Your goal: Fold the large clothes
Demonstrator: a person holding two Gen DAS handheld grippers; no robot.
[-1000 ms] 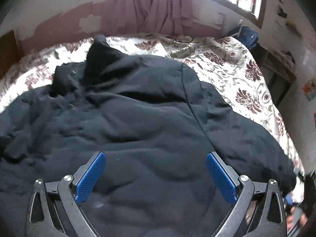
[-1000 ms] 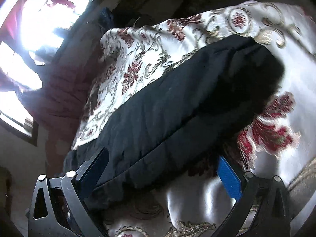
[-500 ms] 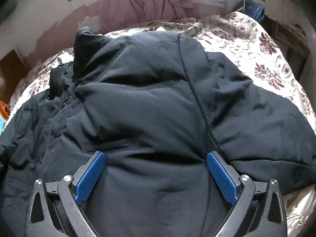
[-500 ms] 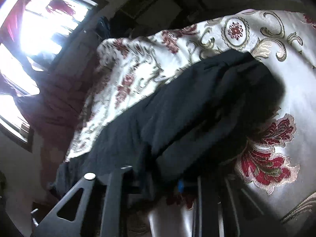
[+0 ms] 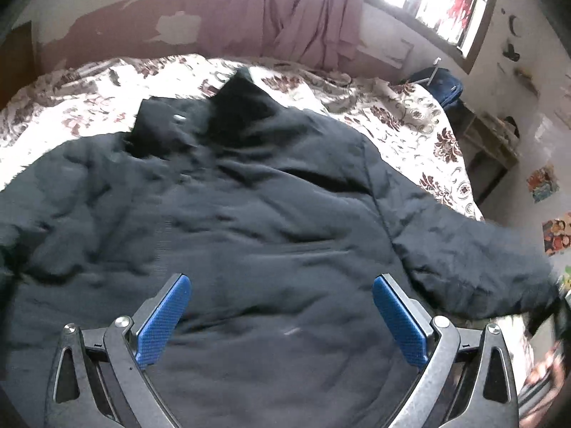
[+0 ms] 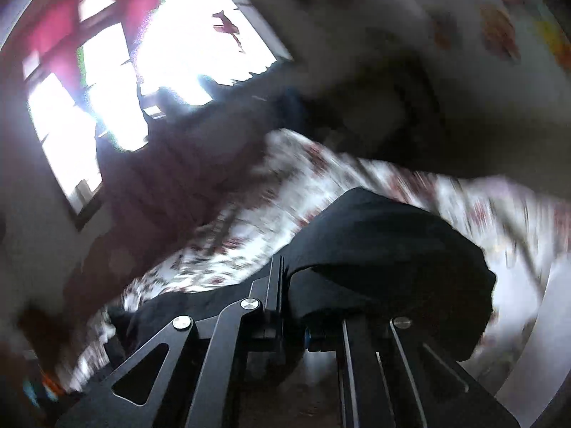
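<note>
A large black padded jacket [image 5: 257, 221] lies spread on a bed, collar toward the far wall, one sleeve [image 5: 474, 260] stretched out to the right. My left gripper [image 5: 282, 317] hovers over the jacket's lower body, blue pads wide apart, open and holding nothing. In the right wrist view my right gripper [image 6: 303, 324] is shut on the end of the black sleeve [image 6: 385, 249], which bunches up over its fingers and is lifted off the bedspread. That view is blurred by motion.
The bed carries a white bedspread with dark red flowers [image 5: 410, 125]. A pink curtain [image 5: 296, 14] and window stand behind it. A blue bag [image 5: 442, 85] and a shelf [image 5: 489, 142] sit to the right of the bed.
The right gripper closed on the sleeve end and is now raising it, tilting upward. The left gripper pulled back and up from the jacket, staying open.
</note>
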